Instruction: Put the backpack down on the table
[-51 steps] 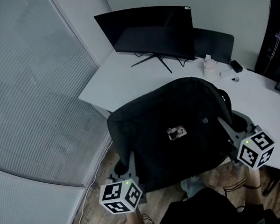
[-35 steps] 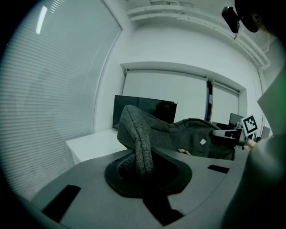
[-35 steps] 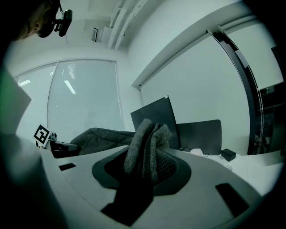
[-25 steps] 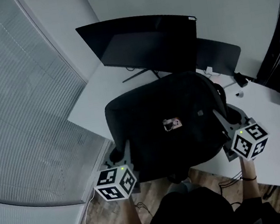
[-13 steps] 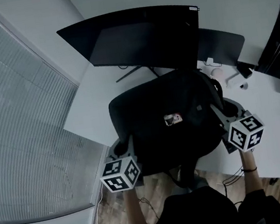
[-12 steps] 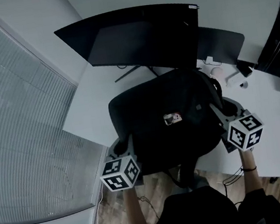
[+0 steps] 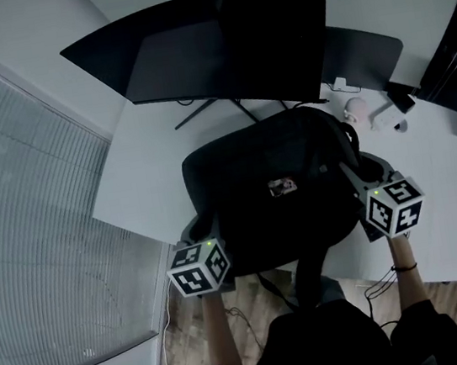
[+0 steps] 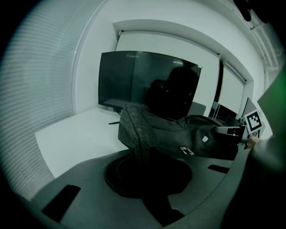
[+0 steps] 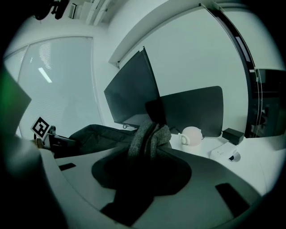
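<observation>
A dark grey backpack (image 7: pixel 271 184) is spread flat between my two grippers, over the near part of the white table (image 7: pixel 138 178). Its near edge overhangs the table's front, and a strap (image 7: pixel 306 272) dangles below. My left gripper (image 7: pixel 205 227) is shut on a fold at the backpack's left edge (image 8: pixel 136 138). My right gripper (image 7: pixel 355 174) is shut on bunched fabric at its right side (image 9: pixel 149 134). I cannot tell whether the backpack's underside touches the table. A small light tag (image 7: pixel 281 186) sits on its top.
A large dark monitor (image 7: pixel 225 46) stands on the table just beyond the backpack. A dark chair back (image 7: pixel 366 50) is behind it on the right. A small white jug (image 9: pixel 192 135) and a white box (image 9: pixel 223 153) lie on the table to the right. Window blinds (image 7: pixel 20 208) fill the left.
Both grippers and the backpack have moved forward toward the monitor and sunk lower over the table. The grips on the fabric are unchanged.
</observation>
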Available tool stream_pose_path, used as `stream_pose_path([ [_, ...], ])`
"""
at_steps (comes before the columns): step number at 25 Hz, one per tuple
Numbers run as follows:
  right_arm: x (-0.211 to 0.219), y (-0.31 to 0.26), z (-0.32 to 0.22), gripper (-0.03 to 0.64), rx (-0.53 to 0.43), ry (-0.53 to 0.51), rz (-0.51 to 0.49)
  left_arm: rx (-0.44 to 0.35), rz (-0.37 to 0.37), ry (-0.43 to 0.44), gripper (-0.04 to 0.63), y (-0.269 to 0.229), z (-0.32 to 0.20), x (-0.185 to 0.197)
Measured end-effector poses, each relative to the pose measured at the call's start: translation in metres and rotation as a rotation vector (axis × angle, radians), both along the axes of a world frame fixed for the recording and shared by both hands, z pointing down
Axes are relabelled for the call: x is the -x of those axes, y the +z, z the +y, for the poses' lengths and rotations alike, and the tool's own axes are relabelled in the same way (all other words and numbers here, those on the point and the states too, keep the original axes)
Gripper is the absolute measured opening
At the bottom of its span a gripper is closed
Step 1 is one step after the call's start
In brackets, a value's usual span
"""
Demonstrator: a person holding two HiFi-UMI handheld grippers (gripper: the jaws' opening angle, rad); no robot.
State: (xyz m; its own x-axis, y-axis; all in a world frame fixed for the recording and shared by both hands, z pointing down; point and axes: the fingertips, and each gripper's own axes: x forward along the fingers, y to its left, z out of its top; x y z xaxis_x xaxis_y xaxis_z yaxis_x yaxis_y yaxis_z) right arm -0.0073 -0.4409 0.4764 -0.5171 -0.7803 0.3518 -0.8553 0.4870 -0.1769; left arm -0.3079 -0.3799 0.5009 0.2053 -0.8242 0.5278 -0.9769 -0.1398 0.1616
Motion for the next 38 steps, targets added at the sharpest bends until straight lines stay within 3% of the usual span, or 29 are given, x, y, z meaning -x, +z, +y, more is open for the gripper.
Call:
stream_pose_path([
  [17,-0.009,0.042,-0.017,0.126,0.114,0.035,0.074,0.146,-0.014,0.026,0.054,0.039,-0.019,0.000],
  [28,-0.019,0.061,-0.023,0.140,0.166,0.082,0.119,0.209,-0.042,-0.017,0.116,0.055,-0.023,0.006],
  [34,-0.023,0.068,-0.025,0.181,0.172,0.102,0.176,0.219,-0.061,-0.043,0.151,0.060,-0.025,0.010],
  [38,-0.027,0.069,-0.025,0.212,0.165,0.126,0.201,0.222,-0.088,-0.050,0.218,0.063,-0.024,0.010],
])
